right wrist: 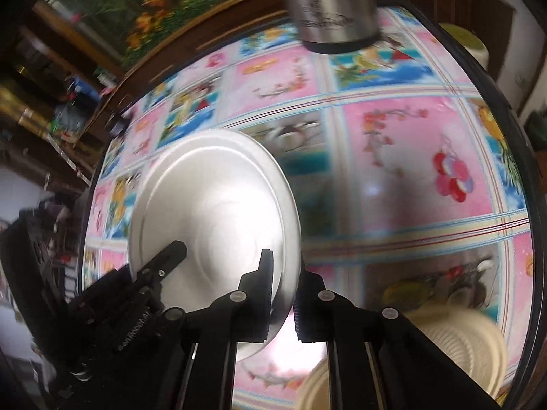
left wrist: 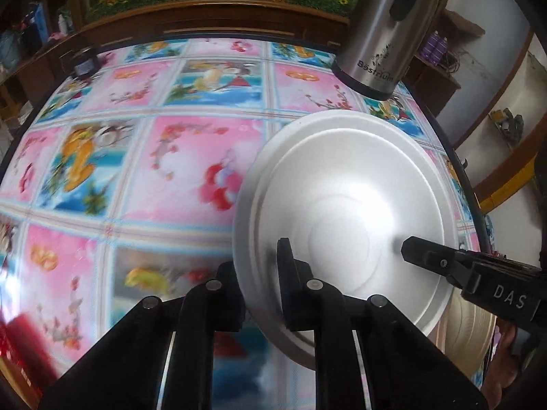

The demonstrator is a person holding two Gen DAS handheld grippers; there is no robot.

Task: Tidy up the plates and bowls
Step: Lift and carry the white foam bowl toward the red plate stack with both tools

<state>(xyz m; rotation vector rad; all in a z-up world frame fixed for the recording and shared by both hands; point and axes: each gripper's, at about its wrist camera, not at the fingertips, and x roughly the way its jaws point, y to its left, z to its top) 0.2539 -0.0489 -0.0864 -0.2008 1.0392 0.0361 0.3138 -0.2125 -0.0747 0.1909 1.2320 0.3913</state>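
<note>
Left wrist view: left gripper (left wrist: pixel 259 273) clamped on near rim of silver plate (left wrist: pixel 342 205), one finger on top, other beneath. Right gripper (left wrist: pixel 410 249) reaching in from the right, pinching the opposite rim. Plate raised and tilted over flower-patterned tablecloth (left wrist: pixel 136 157); steel flask (left wrist: pixel 383 34) upright beyond it. Right wrist view: right gripper (right wrist: pixel 283 273) closed on plate (right wrist: pixel 212 198) edge, left gripper (right wrist: pixel 171 256) gripping far side. Cream ribbed bowls (right wrist: pixel 458 338) low at right, on the cloth, partly behind gripper body.
</note>
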